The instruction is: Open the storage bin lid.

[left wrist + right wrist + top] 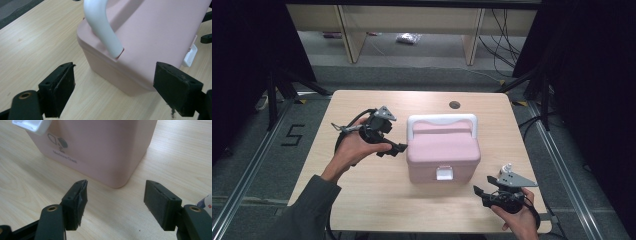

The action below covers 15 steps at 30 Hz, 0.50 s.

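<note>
A pink box with a white handle and a white front latch stands in the middle of the wooden table. My left gripper hovers just left of the box, its jaws wide apart with nothing between them. In the left gripper view the pink box and its white handle lie beyond the open left gripper. My right gripper sits near the box's front right corner, open and empty. The right gripper view shows that box corner ahead of the right gripper.
A round cable hole lies at the table's far edge. Wooden furniture legs and loose cables stand on the floor behind. A small white object peeks in at the right edge of the right gripper view.
</note>
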Motion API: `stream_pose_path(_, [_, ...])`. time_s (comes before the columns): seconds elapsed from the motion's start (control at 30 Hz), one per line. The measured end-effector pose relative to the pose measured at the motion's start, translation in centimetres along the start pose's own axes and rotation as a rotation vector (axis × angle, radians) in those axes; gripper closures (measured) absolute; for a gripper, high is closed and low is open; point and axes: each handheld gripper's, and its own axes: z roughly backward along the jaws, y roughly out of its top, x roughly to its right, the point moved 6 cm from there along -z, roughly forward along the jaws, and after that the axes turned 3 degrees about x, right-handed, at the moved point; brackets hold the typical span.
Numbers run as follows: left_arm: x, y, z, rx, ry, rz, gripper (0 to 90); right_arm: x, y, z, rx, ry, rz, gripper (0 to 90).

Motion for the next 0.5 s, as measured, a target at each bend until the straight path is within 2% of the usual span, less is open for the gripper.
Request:
stream_pose_path(0.07, [-0.1,0.8,-0.2,-0.022,0.005,-0.024,16.7,0.0,0.0,0.0,0.001,0.000,0.001,36.3])
stream_pose_path(0.13, [-0.1,1.6,-0.4,-0.035,0.001,-0.051,16.6,0.3,0.0,0.0,0.003,-0.004,0.022,36.3])
stream_pose_path(0.17, [-0.2,2.0,-0.6,-0.038,0.005,-0.059,16.6,0.2,0.0,-0.1,0.004,0.004,0.019,36.4])
stream_pose_path(0.2, [-0.2,2.4,-0.7,-0.047,0.005,-0.066,16.6,0.0,0.0,0.0,-0.003,0.003,-0.005,36.4])
stream_pose_path(0.3, [-0.3,3.4,-1.3,-0.070,0.013,-0.102,17.4,0.0,0.0,0.0,-0.001,0.004,0.002,36.5])
stream_pose_path(0.33, [-0.2,3.7,-1.5,-0.078,0.011,-0.106,18.2,0.0,0.0,0.0,0.000,0.002,0.004,36.5])
stream_pose_path(0.4, [-0.3,4.2,-1.9,-0.098,0.009,-0.118,19.0,-0.3,-0.1,0.0,-0.017,0.012,-0.022,36.4])
stream_pose_path(0.5, [-0.4,4.8,-2.6,-0.129,0.009,-0.126,20.4,-0.2,0.0,0.1,-0.014,0.011,-0.011,36.5])
